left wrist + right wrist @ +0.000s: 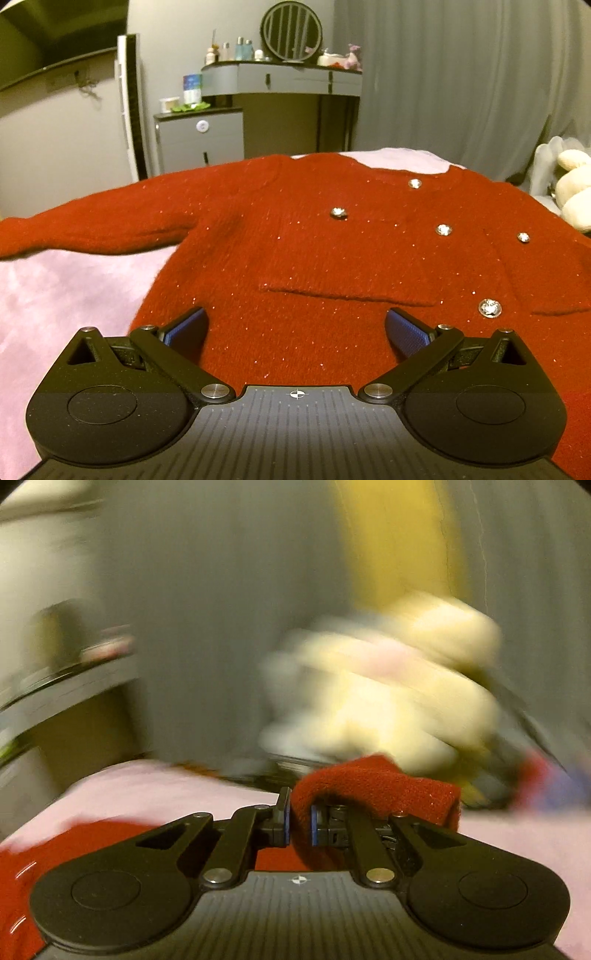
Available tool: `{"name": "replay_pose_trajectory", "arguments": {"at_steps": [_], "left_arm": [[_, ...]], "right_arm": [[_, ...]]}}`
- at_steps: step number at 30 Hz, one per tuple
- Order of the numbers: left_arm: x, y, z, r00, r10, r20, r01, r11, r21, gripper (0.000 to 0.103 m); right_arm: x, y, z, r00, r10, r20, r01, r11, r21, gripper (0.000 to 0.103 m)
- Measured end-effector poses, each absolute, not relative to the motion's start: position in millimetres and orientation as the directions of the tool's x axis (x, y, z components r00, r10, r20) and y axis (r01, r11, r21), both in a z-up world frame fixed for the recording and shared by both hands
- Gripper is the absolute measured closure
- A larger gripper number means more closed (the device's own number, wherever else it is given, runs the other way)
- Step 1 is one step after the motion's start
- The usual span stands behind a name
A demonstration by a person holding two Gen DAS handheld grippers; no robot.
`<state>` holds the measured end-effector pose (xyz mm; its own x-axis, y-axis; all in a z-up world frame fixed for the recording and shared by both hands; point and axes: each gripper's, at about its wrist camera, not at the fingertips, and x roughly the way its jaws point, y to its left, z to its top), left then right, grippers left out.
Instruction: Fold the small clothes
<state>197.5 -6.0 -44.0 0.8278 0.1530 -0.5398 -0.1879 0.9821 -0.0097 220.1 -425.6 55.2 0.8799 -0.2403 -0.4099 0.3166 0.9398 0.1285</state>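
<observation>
On the pink blanket (pixel 55 295), left tool (pixel 295 328) gapes wide over the red cardigan (pixel 314 240); right tool (pixel 299 825) pinches its cuff.

Pink fuzzy bed (pixel 55 295) holding our stuff

We've got the red cardigan (pixel 314 240) spread flat on it, one sleeve stretching toward 9 o'clock.

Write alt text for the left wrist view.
A red knitted cardigan with rhinestone buttons lies spread flat on a pale pink fuzzy blanket, one sleeve stretched out to the left. The left gripper hovers open over its hem, with a grey dressing table with a round mirror behind.
</observation>
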Motion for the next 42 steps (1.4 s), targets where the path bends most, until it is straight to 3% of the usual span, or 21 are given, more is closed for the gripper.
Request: {"name": "replay_pose_trajectory", "arguments": {"at_steps": [5,8,10,12,17,20,23,26,29,34,36,39,42], "left_arm": [[198.8,-3.0,-34.2,0.838,0.103,-0.536,-0.145,0.989,-0.037,0.0],[203.2,4.2,-25.0,0.843,0.013,-0.538,-0.081,0.991,-0.104,0.0],[209.1,9.4,-18.5,0.834,-0.07,-0.547,-0.017,0.988,-0.152,0.0],[215.1,13.1,-10.3,0.836,-0.135,-0.532,0.03,0.979,-0.202,0.0],[260.3,10.5,-2.2,0.742,-0.378,-0.553,0.103,0.88,-0.463,0.0],[294.8,-4.7,-1.0,0.708,-0.462,-0.534,0.115,0.822,-0.558,0.003],[329.9,-20.6,-13.5,0.622,-0.51,-0.594,0.067,0.791,-0.609,0.024],[348.1,-26.9,-30.4,0.556,-0.526,-0.643,-0.001,0.774,-0.633,0.028],[353.1,-27.2,-31.9,0.57,-0.531,-0.627,-0.012,0.757,-0.653,0.03],[377.4,-36.7,-39.2,0.538,-0.567,-0.624,-0.032,0.725,-0.687,0.076],[381.3,-37.3,-40.8,0.53,-0.572,-0.626,-0.046,0.718,-0.694,0.085],[378.0,-31.8,-16.9,0.587,-0.57,-0.574,0.037,0.727,-0.685,0.086],[372.7,-21.4,18.0,0.646,-0.532,-0.548,0.155,0.794,-0.587,0.086]], "right_arm": [[245.0,-282.1,49.4,0.884,0.079,-0.46,-0.085,0.996,0.007,0.093],[254.2,-229.7,22.8,0.784,0.192,-0.59,-0.21,0.977,0.038,0.077],[251.6,-224.7,13.5,0.752,0.211,-0.624,-0.182,0.977,0.111,0.063],[240.4,-243.3,14.8,0.766,0.218,-0.605,-0.079,0.966,0.247,0.056],[209.7,-313.1,13.4,0.816,0.109,-0.567,0.21,0.858,0.468,0.054],[197.8,-331.2,9.4,0.839,0.099,-0.534,0.259,0.792,0.554,0.051],[186.9,-335.5,-5.2,0.854,0.125,-0.505,0.235,0.774,0.589,0.049],[187.5,-337.2,-14.9,0.846,0.129,-0.517,0.238,0.777,0.583,0.049],[200.5,-333.7,-16.0,0.848,0.151,-0.508,0.231,0.757,0.611,0.049],[201.7,-340.7,-26.4,0.848,0.168,-0.503,0.238,0.727,0.644,0.049],[201.8,-343.2,-27.4,0.852,0.17,-0.496,0.237,0.718,0.654,0.049],[201.2,-351.1,-27.7,0.861,0.155,-0.484,0.242,0.713,0.658,0.049],[201.1,-363.4,-29.0,0.874,0.135,-0.467,0.259,0.683,0.683,0.049]]}}
